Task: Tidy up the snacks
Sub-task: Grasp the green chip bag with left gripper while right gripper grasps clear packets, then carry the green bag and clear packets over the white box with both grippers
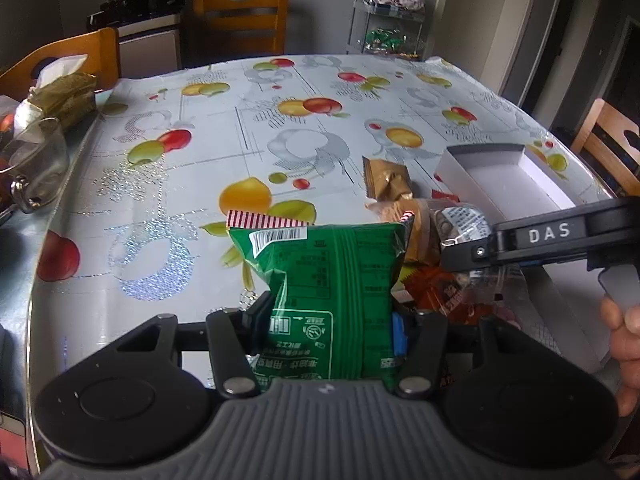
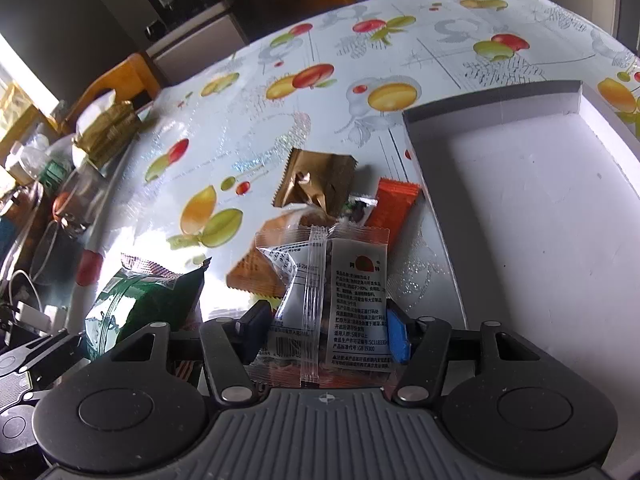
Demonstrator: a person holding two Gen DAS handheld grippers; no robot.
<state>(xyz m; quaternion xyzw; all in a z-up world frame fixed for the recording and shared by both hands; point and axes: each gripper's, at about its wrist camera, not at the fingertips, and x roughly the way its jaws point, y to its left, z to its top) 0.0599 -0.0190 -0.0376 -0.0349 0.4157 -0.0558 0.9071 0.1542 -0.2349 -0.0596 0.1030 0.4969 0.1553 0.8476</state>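
A green snack bag (image 1: 328, 264) stands upright between the jaws of my left gripper (image 1: 330, 328), which is shut on it; in the right wrist view the same bag (image 2: 148, 300) shows at the lower left. My right gripper (image 2: 326, 332) is shut on a clear packet with a white printed label (image 2: 340, 292). Just beyond it lies a small pile: a gold packet (image 2: 316, 184), an orange packet (image 2: 394, 204) and a tan-orange one (image 2: 256, 272). An open white box (image 2: 540, 200) sits right of the pile, with nothing in the part that shows. It also appears as the white box (image 1: 508, 176) in the left wrist view.
The table wears a fruit-print cloth (image 1: 280, 140). A tissue box (image 1: 64, 96) and a glass cup (image 1: 36, 160) stand at its left edge. Wooden chairs (image 1: 244, 16) and a wire cart (image 1: 388, 20) are behind. A hand (image 1: 624, 332) holds the right tool.
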